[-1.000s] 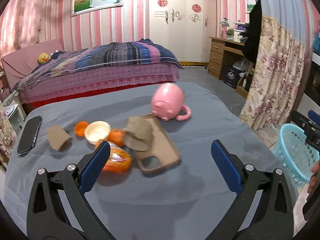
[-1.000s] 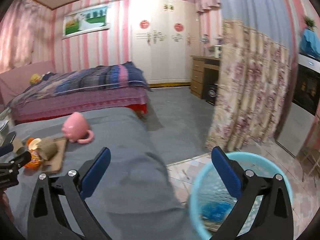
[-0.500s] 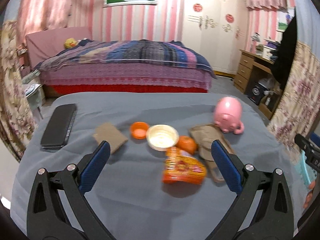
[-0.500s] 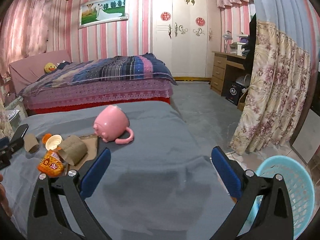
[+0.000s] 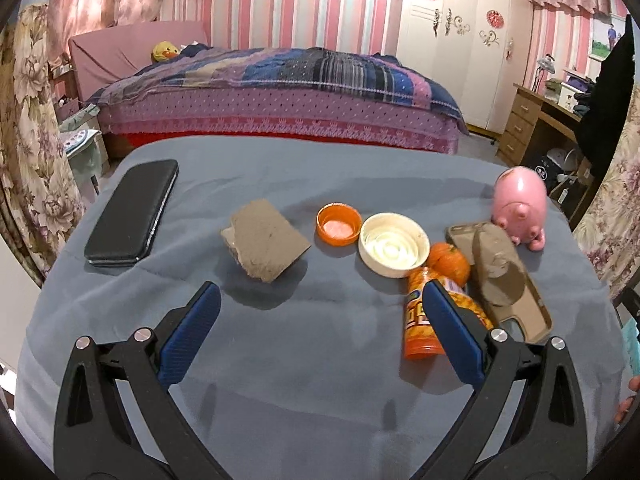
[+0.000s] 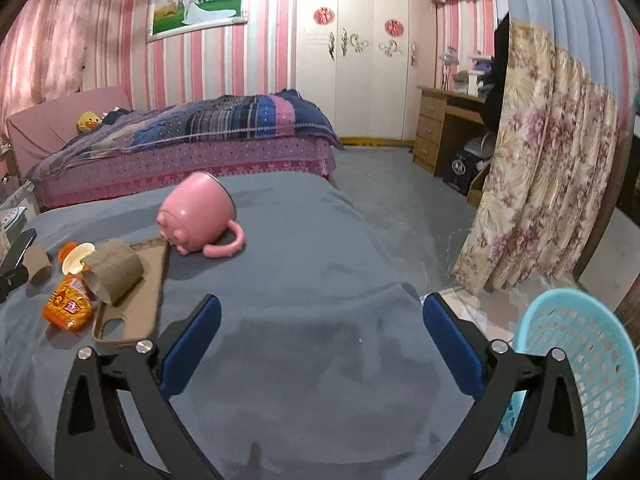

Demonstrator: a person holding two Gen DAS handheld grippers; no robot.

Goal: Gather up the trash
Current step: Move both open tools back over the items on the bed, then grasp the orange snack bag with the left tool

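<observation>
**Two open, empty hand-held grippers over a trash-strewn bench**

Left hand-held gripper (image 5: 320,330): spread wide, gripping nothing, hovering above the grey-covered bench (image 5: 320,400). Just ahead, between the blue pads: flattened cardboard tube (image 5: 266,246), orange cap (image 5: 338,224), white lid (image 5: 394,245). Beside the right pad, partly hidden behind it: orange snack packet (image 5: 420,320), lying against a second cardboard tube (image 5: 498,270) resting on a brown phone case (image 5: 528,304). Further right, a pink mug (image 5: 520,204) tipped over; far left, a black phone (image 5: 134,212).

Right hand-held gripper (image 6: 320,330): equally wide, empty, over bare cloth, well apart from the trash at left. Blue basket (image 6: 592,360) on the floor just right of it.
</observation>
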